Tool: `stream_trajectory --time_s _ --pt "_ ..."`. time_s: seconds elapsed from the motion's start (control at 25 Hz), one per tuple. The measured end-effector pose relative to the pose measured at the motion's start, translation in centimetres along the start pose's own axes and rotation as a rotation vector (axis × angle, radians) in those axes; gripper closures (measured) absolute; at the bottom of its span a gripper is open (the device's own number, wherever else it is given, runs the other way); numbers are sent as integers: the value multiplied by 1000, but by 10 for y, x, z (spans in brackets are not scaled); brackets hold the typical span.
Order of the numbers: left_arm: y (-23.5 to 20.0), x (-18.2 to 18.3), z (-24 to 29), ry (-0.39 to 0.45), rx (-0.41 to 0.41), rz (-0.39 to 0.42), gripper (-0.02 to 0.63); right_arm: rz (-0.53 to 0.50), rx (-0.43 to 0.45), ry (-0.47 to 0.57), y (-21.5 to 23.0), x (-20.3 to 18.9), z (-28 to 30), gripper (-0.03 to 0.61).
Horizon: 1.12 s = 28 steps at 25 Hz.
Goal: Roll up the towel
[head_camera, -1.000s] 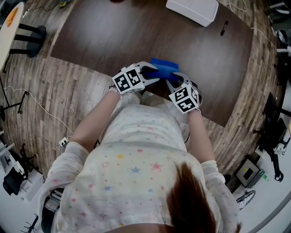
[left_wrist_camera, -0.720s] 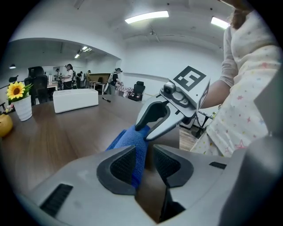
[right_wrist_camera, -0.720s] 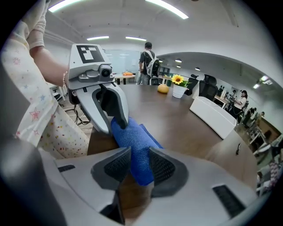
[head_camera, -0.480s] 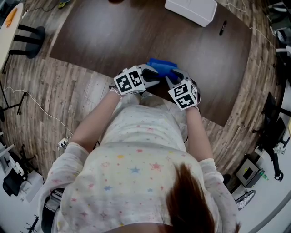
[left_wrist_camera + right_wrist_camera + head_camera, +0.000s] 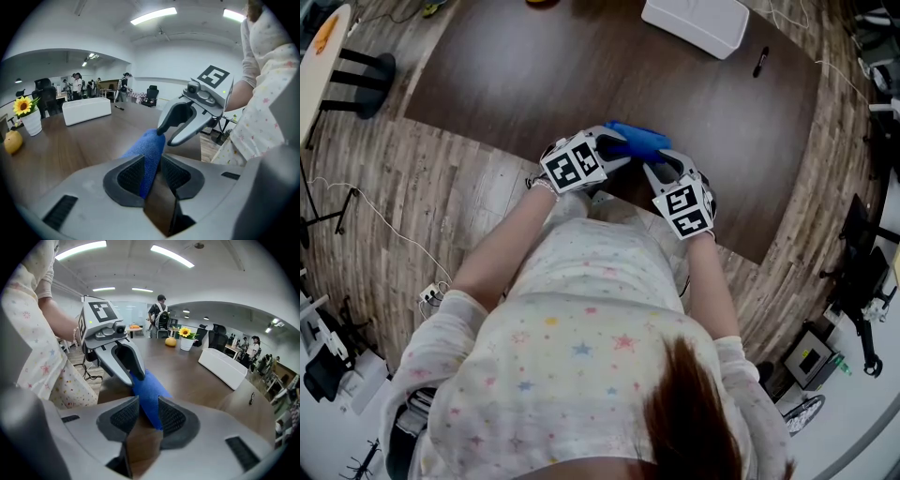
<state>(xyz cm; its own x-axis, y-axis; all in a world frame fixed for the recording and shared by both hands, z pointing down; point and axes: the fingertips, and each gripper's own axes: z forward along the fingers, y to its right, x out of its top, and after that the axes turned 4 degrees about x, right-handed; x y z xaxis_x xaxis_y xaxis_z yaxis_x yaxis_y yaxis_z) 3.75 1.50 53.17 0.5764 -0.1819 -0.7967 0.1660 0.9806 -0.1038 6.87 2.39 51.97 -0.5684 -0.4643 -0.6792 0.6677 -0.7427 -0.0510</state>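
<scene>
The blue towel (image 5: 639, 141) lies bunched near the front edge of the dark wooden table (image 5: 534, 75), between both grippers. My left gripper (image 5: 619, 150) comes in from the left. Its jaws have just been closing, and its pads now press a blue fold (image 5: 147, 150) in the left gripper view. My right gripper (image 5: 661, 167) comes in from the right. In the right gripper view the towel's other end (image 5: 147, 392) sits pinched between its pads. The two grippers' tips nearly meet over the towel.
A white box (image 5: 697, 22) and a dark pen (image 5: 761, 58) lie at the table's far right. A sunflower pot (image 5: 28, 117) and a yellow fruit (image 5: 11, 140) stand at the far side. The person's body is against the table's near edge.
The towel looks more bunched and shorter between the two grippers than a second ago. Both hands have barely shifted.
</scene>
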Motion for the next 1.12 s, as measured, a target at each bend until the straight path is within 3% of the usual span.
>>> stream_trajectory --time_s 0.36,0.6,0.72,1.12 --pt "-25 18 -10 77 103 -4 504 41 -70 -40 22 -1 23 459" --pt "-28 -6 2 -7 113 -5 505 93 -93 -42 35 -5 33 462" --pt "-30 -9 6 5 112 -33 505 100 -86 -43 34 -2 34 463" --pt "-31 1 -13 92 138 -66 503 176 -100 94 38 21 7 463"
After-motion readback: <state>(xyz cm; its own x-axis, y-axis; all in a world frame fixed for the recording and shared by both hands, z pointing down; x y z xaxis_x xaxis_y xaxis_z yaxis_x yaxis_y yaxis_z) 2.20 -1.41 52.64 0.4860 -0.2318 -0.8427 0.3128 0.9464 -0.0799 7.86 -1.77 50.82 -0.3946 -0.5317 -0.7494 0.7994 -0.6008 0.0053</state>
